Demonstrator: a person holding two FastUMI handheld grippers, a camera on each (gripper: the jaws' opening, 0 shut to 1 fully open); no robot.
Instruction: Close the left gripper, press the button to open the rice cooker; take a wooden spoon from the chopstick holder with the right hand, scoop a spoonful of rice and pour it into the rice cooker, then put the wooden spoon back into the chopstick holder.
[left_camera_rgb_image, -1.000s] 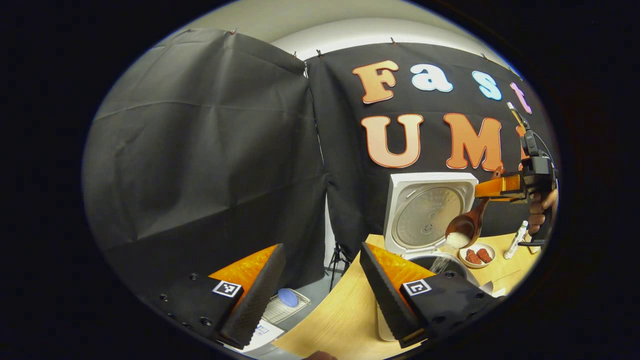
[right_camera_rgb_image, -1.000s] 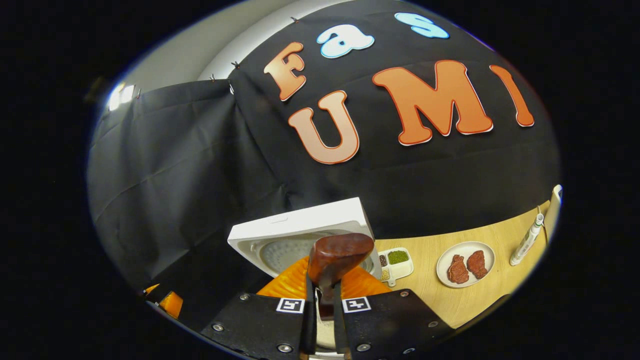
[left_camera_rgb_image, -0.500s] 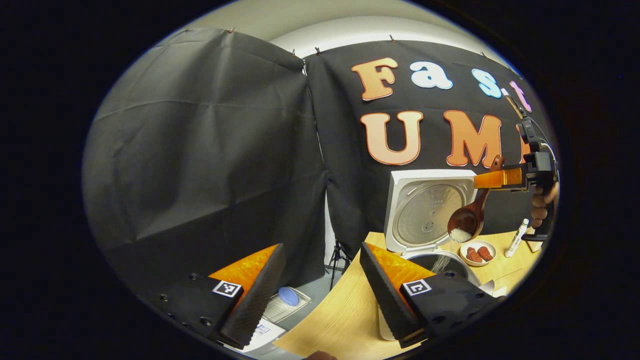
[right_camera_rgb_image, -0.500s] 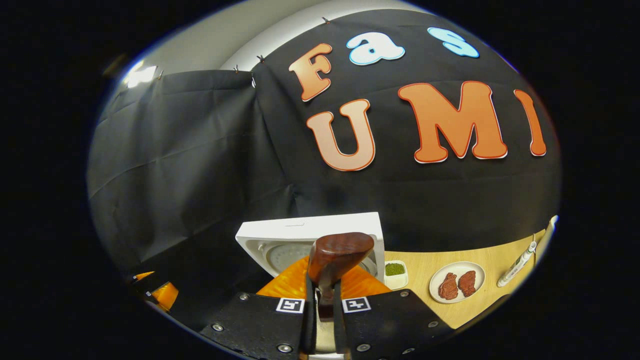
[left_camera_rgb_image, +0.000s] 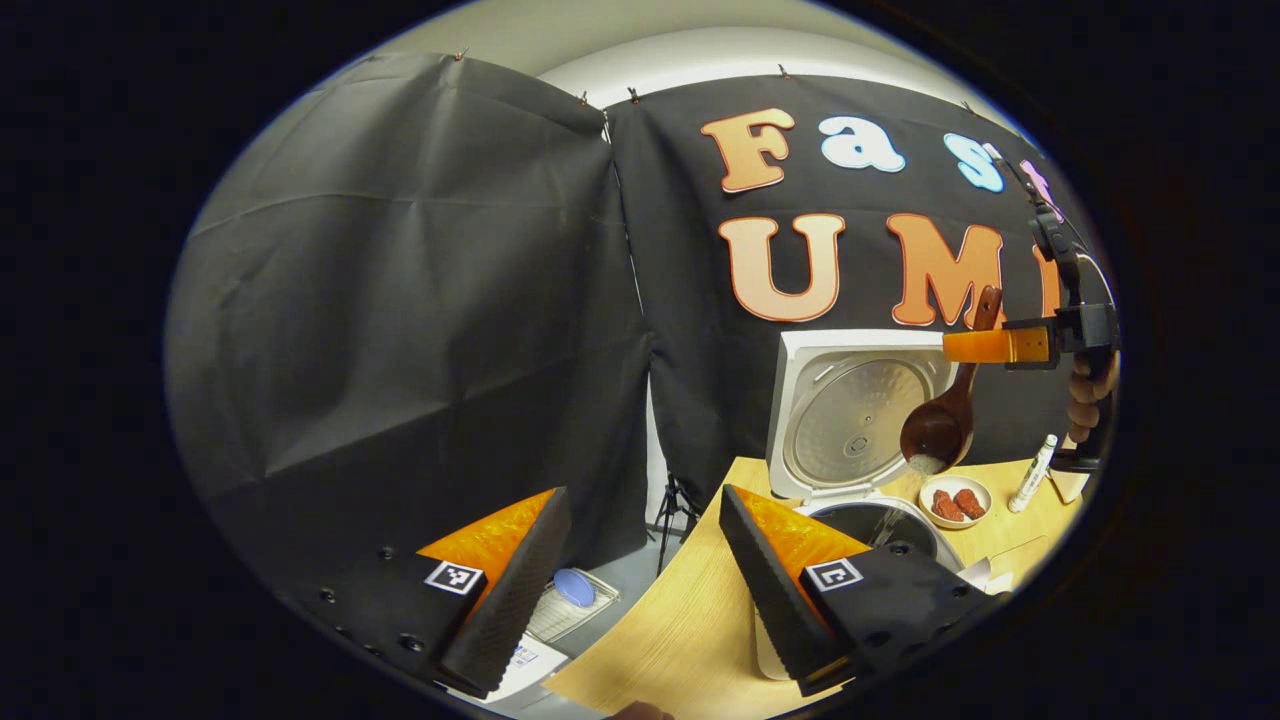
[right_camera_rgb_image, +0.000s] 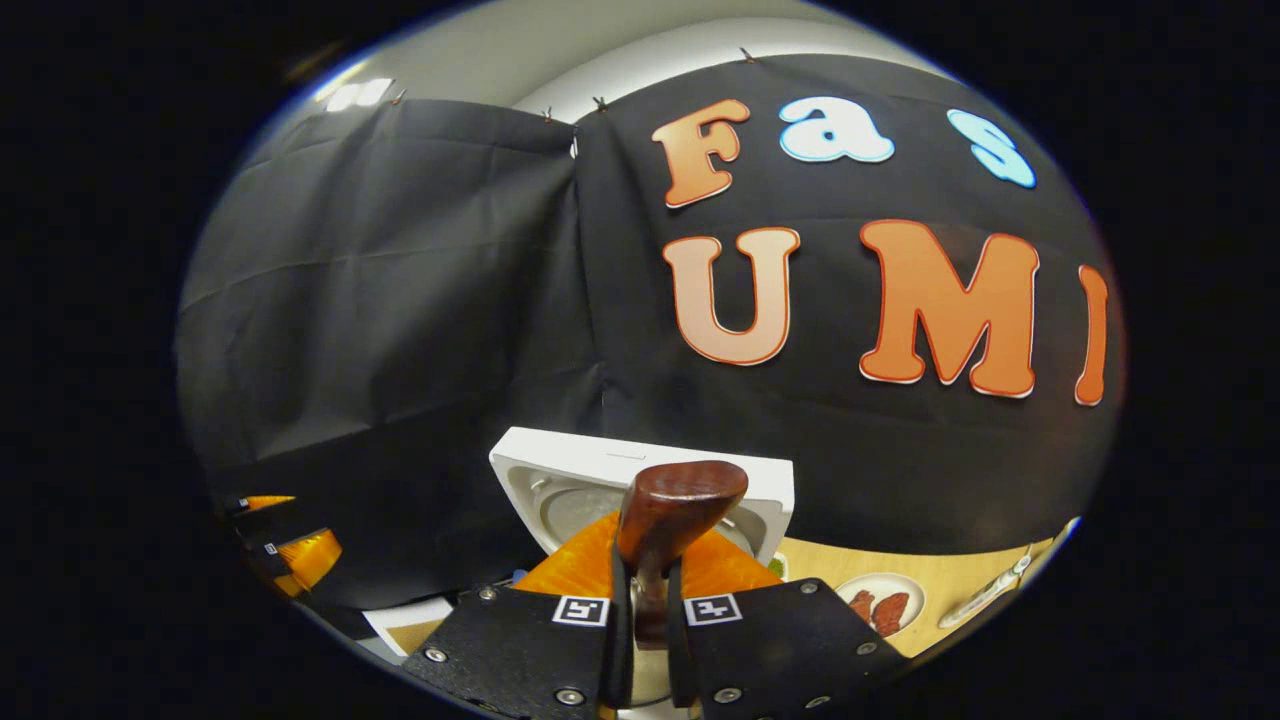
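Rice trickles off the wooden spoon (left_camera_rgb_image: 940, 425), tipped over the open rice cooker (left_camera_rgb_image: 850, 420) at three o'clock in our left gripper view. Our right gripper (right_camera_rgb_image: 640, 610) has its jaws nearly together, both fingers pinching the handle; our left gripper (left_camera_rgb_image: 640, 580) idles with jaws wide apart, holding nothing. We judge the spoon light, stiff and smooth, best held mid-handle.

Tilted wooden spoon (left_camera_rgb_image: 940, 425) over open rice cooker (left_camera_rgb_image: 850, 420)

Black cloth (left_camera_rgb_image: 420, 300) is pinned up all around as walls. Pale wood bench (left_camera_rgb_image: 680, 640), grey floor (left_camera_rgb_image: 640, 585) off its edge.
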